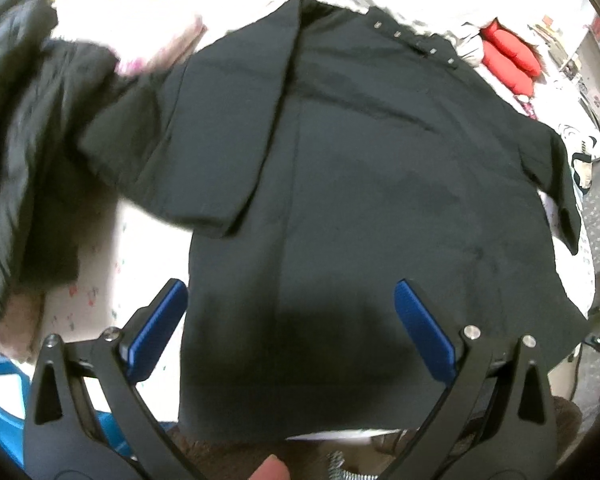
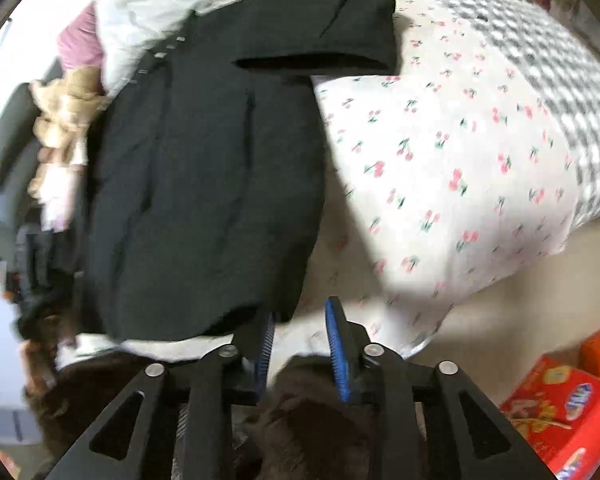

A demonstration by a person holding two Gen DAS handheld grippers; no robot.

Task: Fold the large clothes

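A black short-sleeved shirt (image 1: 360,184) lies spread flat on the cherry-print bed sheet (image 2: 440,168), with small metal snaps along its far edge. One sleeve (image 1: 204,152) is folded in over the body; the other sleeve (image 2: 324,40) sticks out flat. My left gripper (image 1: 291,286) hovers over the near hem, jaws wide open, nothing between the blue pads (image 1: 424,332). My right gripper (image 2: 300,310) is by the shirt's near corner (image 2: 260,304), its jaws a narrow gap apart. Only sheet shows between them.
A dark jacket (image 1: 24,168) and pink and white clothes (image 1: 148,28) are heaped beside the shirt. A red cushion (image 1: 508,60) lies far right. A grey checked blanket (image 2: 540,52) covers the bed's far part. Red-orange boxes (image 2: 560,412) stand on the floor, and a blue stool (image 1: 0,400) stands nearby.
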